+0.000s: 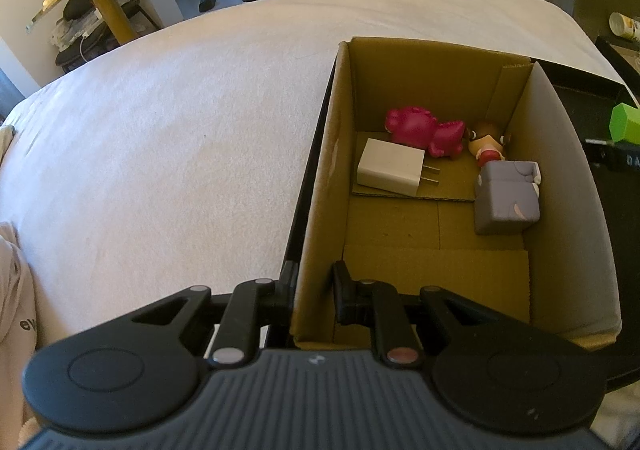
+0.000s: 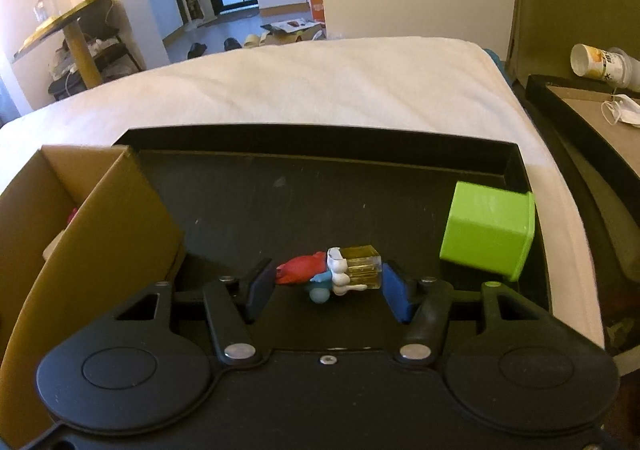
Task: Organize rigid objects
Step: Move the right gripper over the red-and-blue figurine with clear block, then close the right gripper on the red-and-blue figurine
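My left gripper is shut on the near left wall of an open cardboard box, one finger outside and one inside. In the box lie a pink bear figure, a white plug charger, a small brown-haired doll and a grey block toy. My right gripper is low over a black tray. Between its pads lies a small figurine with a red cap, blue body and clear yellow cube. Both pads touch its ends.
A green cube stands in the tray's right part, close to my right finger. The cardboard box fills the tray's left end. Everything rests on a white bed. A side table with a cup and mask stands at right.
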`<act>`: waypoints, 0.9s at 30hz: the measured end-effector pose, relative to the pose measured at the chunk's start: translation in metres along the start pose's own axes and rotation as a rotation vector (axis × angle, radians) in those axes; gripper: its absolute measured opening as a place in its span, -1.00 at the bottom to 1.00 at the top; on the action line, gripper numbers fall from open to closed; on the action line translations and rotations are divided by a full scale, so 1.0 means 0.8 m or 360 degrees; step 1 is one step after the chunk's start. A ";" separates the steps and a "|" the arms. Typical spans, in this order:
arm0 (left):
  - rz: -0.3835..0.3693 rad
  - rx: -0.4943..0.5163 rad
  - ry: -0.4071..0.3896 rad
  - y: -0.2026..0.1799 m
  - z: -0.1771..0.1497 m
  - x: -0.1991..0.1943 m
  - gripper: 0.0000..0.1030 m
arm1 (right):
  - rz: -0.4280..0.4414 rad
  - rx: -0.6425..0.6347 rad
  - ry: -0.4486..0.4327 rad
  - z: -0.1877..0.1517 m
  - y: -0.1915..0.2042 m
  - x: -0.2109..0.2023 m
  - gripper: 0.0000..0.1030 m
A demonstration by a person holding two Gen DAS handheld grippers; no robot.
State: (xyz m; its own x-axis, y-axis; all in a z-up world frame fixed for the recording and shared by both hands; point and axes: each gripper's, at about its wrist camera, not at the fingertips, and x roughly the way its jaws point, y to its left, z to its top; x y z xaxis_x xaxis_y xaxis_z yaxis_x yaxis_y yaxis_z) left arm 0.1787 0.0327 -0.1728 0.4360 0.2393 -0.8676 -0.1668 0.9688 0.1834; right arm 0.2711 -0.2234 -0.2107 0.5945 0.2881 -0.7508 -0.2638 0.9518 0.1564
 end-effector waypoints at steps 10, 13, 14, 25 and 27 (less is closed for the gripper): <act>-0.0082 -0.0052 0.0006 0.012 -0.002 -0.001 -0.73 | -0.0011 0.0008 0.0136 -0.009 0.007 -0.017 0.11; -0.0094 -0.0056 0.0001 0.012 -0.003 -0.002 -0.74 | -0.0014 0.0044 0.0178 -0.012 0.008 -0.022 0.11; -0.0092 -0.0054 -0.0001 0.011 -0.003 -0.003 -0.74 | -0.0010 0.0060 0.0193 -0.014 0.007 -0.024 0.12; -0.0099 -0.0063 0.0000 0.013 -0.003 -0.003 -0.75 | -0.0057 -0.0001 0.0201 -0.018 0.008 -0.012 0.60; -0.0103 -0.0066 0.0000 0.013 -0.003 -0.003 -0.75 | -0.0043 -0.0041 0.0180 -0.016 0.011 -0.010 0.59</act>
State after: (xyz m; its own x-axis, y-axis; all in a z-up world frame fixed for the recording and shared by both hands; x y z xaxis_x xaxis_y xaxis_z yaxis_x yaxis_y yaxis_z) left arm 0.1740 0.0423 -0.1701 0.4468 0.1764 -0.8771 -0.1751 0.9787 0.1076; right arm 0.2543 -0.2187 -0.2120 0.5122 0.2474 -0.8225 -0.2695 0.9555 0.1196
